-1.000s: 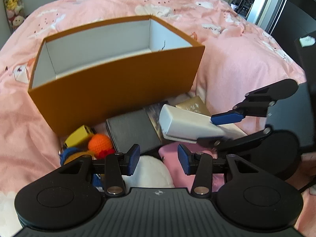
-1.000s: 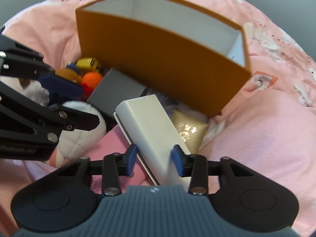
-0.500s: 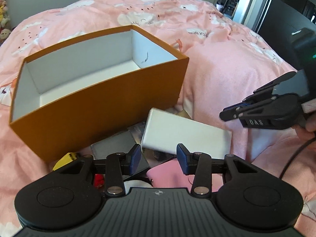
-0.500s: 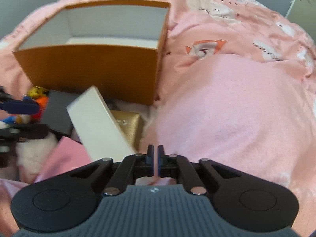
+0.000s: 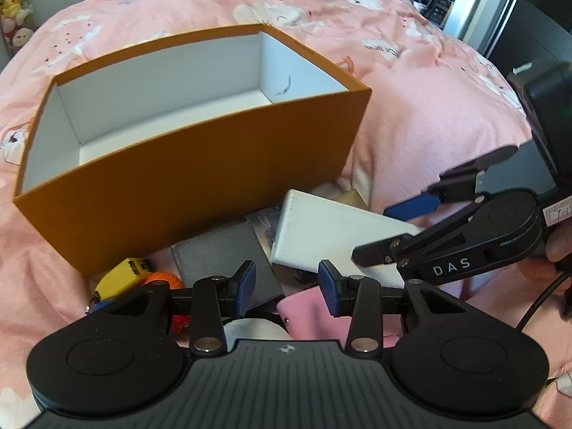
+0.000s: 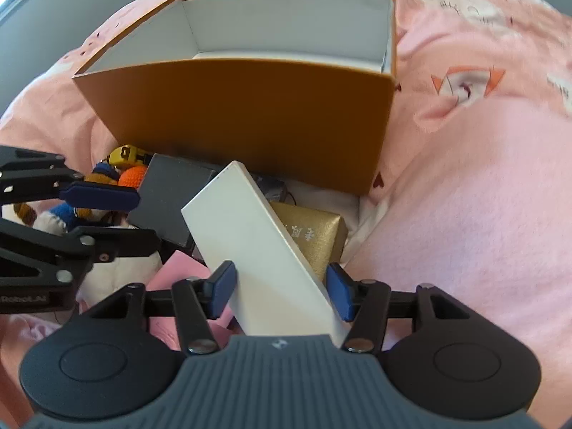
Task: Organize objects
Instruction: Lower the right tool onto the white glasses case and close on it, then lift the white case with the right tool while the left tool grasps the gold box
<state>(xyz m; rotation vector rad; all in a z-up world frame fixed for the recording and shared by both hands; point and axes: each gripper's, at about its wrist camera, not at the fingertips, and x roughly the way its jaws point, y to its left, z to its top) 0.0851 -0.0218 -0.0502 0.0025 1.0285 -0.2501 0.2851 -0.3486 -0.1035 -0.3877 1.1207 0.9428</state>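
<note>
"DAS" on the right tool (image 5: 397, 228), jaws just opened astride the white box (image 6: 257, 243) (left tool (image 5: 287, 289) open, empty).

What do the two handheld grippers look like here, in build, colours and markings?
Both the left gripper and right gripper have black linkage arms, blue pads, round black side discs and a ribbed grey base. The right gripper's side reads "DAS" in white; a black cable trails from it.

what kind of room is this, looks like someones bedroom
Most likely a bedroom. Everything sits on a soft pink printed duvet like a bed cover, plush toys are stacked at the far left edge, and an orange box with small personal items lies on the bedding.
</note>
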